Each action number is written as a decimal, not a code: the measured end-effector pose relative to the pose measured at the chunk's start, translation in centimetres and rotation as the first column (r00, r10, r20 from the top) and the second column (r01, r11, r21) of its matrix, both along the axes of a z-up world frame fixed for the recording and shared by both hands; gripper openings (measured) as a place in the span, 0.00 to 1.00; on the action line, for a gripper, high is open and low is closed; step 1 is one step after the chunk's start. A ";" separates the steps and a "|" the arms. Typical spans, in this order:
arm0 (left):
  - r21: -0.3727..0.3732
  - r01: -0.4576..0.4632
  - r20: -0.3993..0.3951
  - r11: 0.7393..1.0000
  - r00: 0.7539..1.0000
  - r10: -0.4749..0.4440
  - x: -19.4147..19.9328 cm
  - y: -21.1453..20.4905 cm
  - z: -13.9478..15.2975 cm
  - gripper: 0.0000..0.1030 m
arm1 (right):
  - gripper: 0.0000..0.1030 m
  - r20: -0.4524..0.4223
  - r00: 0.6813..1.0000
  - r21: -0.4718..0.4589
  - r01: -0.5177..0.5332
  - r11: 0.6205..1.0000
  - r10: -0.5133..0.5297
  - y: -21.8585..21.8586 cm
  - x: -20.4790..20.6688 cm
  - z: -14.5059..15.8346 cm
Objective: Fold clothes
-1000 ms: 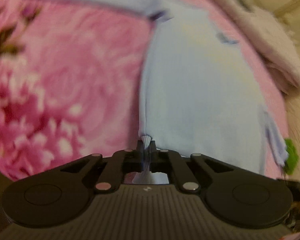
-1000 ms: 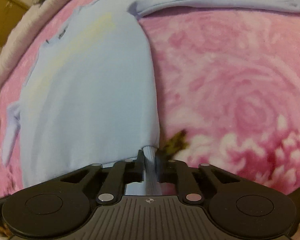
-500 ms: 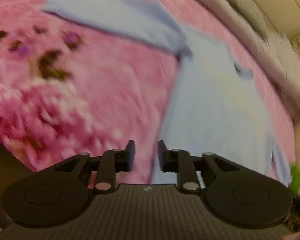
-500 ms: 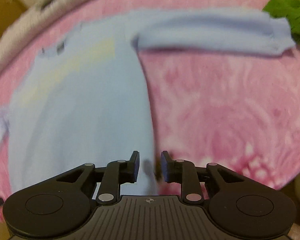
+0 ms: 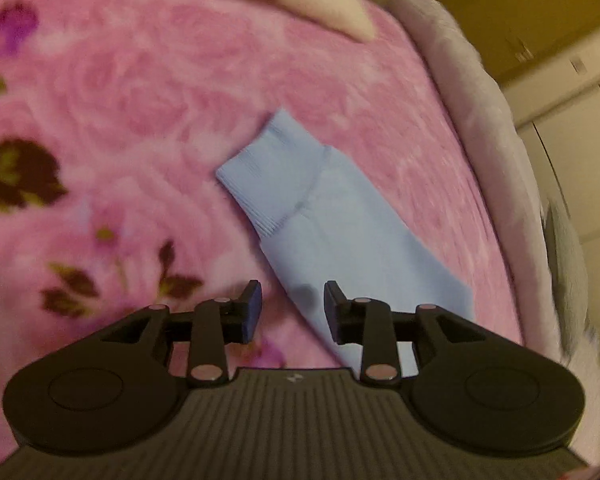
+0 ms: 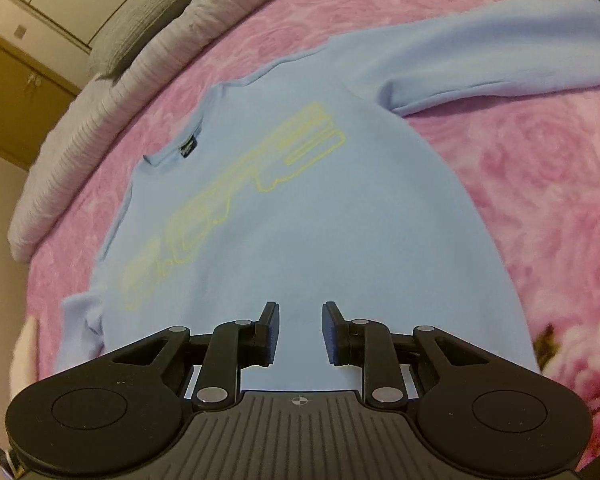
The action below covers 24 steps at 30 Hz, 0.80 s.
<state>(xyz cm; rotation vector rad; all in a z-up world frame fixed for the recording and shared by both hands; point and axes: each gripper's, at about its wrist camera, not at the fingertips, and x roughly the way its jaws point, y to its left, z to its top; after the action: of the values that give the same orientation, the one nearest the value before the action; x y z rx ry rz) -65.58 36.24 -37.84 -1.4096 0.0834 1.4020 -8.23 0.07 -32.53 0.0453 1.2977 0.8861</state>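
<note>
We see the sweatshirt (image 6: pixel 300 220) lying flat on the blanket (image 6: pixel 540 180), one sleeve (image 6: pixel 500 68) stretched rightward, pillows (image 6: pixel 112 80) behind it.

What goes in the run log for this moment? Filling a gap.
left gripper: open, over sleeve | right gripper: open, over sweatshirt | blanket: sweatshirt flat

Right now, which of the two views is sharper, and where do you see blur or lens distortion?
The right wrist view is sharper: the yellow lettering on the blue sweatshirt has clear outlines. The left wrist view is smeared: the pink blanket is soft, though the sleeve cuff shows ribbing. Both fisheye views bend the bed edges into curves, under warm, dim light.
</note>
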 end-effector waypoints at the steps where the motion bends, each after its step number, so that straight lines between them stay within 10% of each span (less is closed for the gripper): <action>1: 0.008 -0.019 0.016 1.000 1.000 0.019 -0.1 0.3 -0.5 0.28 | 0.24 0.002 1.000 0.002 0.006 1.000 -0.006 -0.1 -0.3 -0.1; 4: 0.087 0.009 -0.042 0.996 0.999 -0.005 0.4 0.6 0.0 0.03 | 0.24 0.001 1.000 0.011 0.030 0.999 -0.030 -0.3 -1.2 -0.3; 9: 0.284 0.226 -0.262 0.932 0.953 -0.151 0.8 -1.4 4.8 0.02 | 0.24 -0.015 0.998 0.032 0.056 0.998 -0.055 -1.2 -2.5 0.2; 13: 0.021 0.309 -0.399 0.951 0.875 -0.275 0.2 -0.8 1.9 0.22 | 0.24 -0.009 0.999 0.018 0.036 0.999 -0.036 -1.6 -3.1 0.5; 18: -0.062 0.319 -0.553 0.946 0.778 -0.299 2.2 -3.0 5.5 0.26 | 0.24 0.077 0.995 -0.050 -0.057 0.997 0.061 -1.3 -3.1 1.8; 20: -0.108 0.373 -0.542 0.921 0.755 -0.369 4.8 -6.1 7.8 0.26 | 0.62 0.127 0.988 -0.100 -0.078 0.992 0.091 -1.6 -2.9 3.9; 24: -0.197 0.476 -0.510 0.857 0.697 -0.504 10.2 -12.3 12.3 0.31 | 0.70 0.215 0.964 -0.126 -0.129 0.984 0.154 -3.6 -3.2 8.6</action>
<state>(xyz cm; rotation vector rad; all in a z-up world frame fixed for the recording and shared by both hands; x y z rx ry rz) -55.36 23.91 -25.54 -0.8767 0.8225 1.2972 -11.44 -3.52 -23.94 -0.2326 1.1457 0.9110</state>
